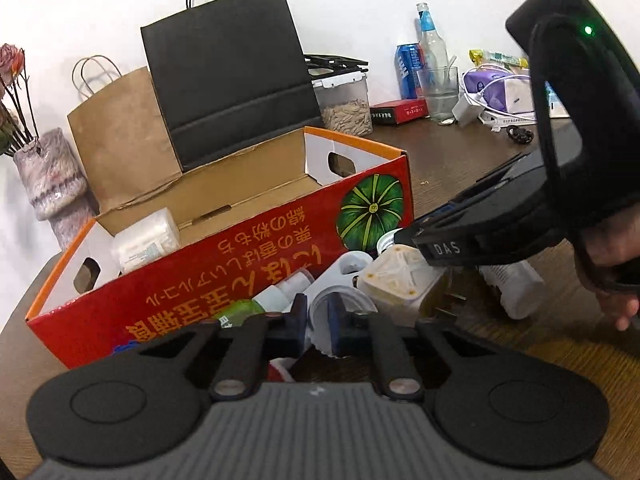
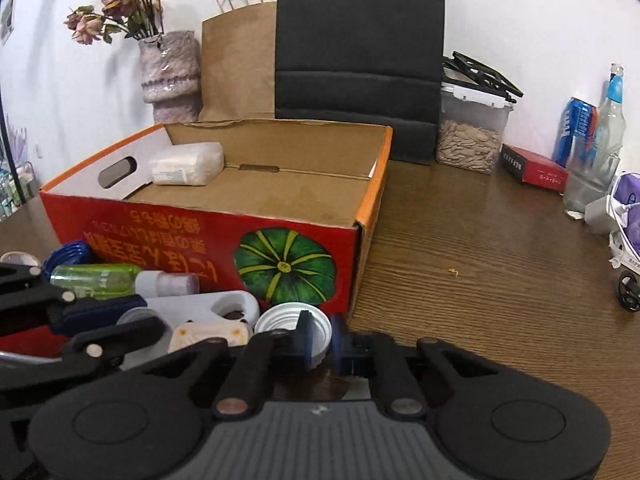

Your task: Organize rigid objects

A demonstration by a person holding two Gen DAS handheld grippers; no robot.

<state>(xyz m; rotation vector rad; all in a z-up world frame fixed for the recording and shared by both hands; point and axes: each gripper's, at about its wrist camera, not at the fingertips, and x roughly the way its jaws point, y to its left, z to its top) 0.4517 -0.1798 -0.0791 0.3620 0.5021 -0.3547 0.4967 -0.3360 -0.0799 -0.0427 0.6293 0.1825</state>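
A red cardboard box (image 2: 200, 232) with a pumpkin picture stands open on the wooden table, with a white wrapped packet (image 2: 186, 164) in its far left corner. Against its near side lies a pile: a green bottle (image 2: 96, 278), a blue lid (image 2: 66, 256), a white plug adaptor (image 1: 400, 280) and round caps. My left gripper (image 1: 318, 322) is shut on the rim of a pale round lid (image 1: 344, 300). My right gripper (image 2: 320, 340) is shut on the rim of a white ribbed cap (image 2: 280, 322) by the box's near corner. A hand (image 1: 612, 248) holds the right gripper.
Behind the box stand a brown paper bag (image 2: 240, 60), a black bag (image 2: 360, 60) and a vase of dried flowers (image 2: 170, 72). At the back right are a seed container (image 2: 468, 136), a small red box (image 2: 536, 168), a blue can (image 2: 576, 128), a bottle (image 2: 608, 120) and cables.
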